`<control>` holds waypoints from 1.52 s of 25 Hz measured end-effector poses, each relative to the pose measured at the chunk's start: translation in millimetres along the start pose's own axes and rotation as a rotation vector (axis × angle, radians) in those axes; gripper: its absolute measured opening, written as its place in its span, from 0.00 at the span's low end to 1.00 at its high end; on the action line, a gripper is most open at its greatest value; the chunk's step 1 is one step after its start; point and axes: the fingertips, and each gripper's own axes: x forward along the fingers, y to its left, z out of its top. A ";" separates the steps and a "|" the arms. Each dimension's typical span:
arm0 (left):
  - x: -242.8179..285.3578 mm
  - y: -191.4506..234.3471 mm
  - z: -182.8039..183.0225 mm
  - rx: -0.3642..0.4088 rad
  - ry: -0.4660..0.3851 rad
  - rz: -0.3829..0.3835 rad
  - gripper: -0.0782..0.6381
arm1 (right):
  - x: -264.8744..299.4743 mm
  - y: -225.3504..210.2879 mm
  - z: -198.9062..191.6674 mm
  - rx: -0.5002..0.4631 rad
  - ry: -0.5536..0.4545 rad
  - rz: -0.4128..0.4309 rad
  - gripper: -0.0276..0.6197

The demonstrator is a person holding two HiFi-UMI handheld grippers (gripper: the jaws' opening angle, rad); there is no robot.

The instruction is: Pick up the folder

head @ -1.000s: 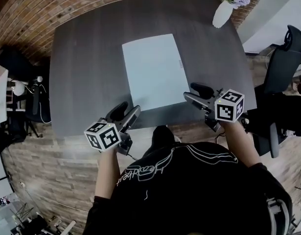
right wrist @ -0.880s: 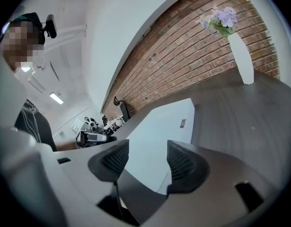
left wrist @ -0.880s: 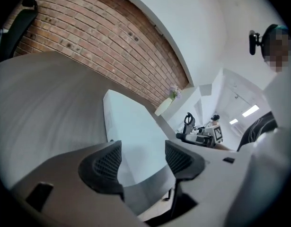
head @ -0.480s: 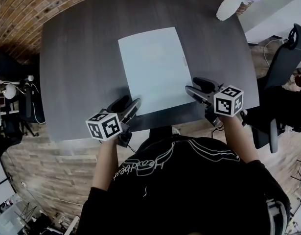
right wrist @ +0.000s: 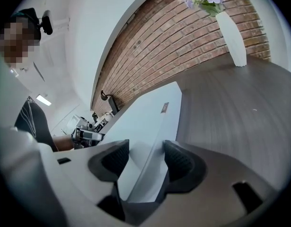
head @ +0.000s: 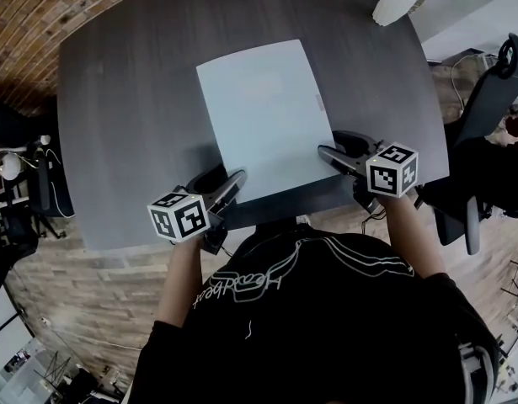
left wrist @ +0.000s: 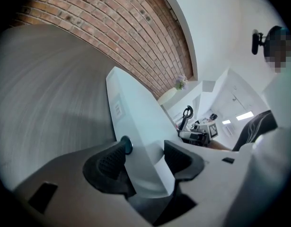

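The left hand-held gripper (head: pixel 223 180) and right hand-held gripper (head: pixel 333 145) are straddling near corners of the folder (head: pixel 263 112) on the tabletop (head: pixel 132 99), jaws apart, the left's just narrowing.

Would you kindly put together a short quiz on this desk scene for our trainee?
1. True or false: the folder is dark red.
2. What stands between the jaws of the left tool? A) a folder corner B) a pen C) nothing
3. Fill in: the vase stands near the far ____ corner of the table.
Key: 1 false; 2 A; 3 right.
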 end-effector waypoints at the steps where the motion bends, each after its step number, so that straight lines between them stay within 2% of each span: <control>1: 0.3 0.5 0.0 0.001 0.003 -0.001 0.46 | 0.9 -0.7 -0.8 0.002 0.003 -0.003 0.37; 13: 0.4 4.4 -0.1 0.026 0.037 0.016 0.45 | 4.8 -1.0 -1.5 0.022 0.009 -0.010 0.36; 21: 2.6 -2.3 -5.7 0.041 0.025 0.033 0.45 | -4.3 -1.4 -6.8 0.021 -0.008 -0.019 0.36; 38: -13.9 -28.0 -53.2 0.068 -0.004 0.106 0.43 | -36.3 20.6 -52.2 0.013 -0.011 -0.034 0.36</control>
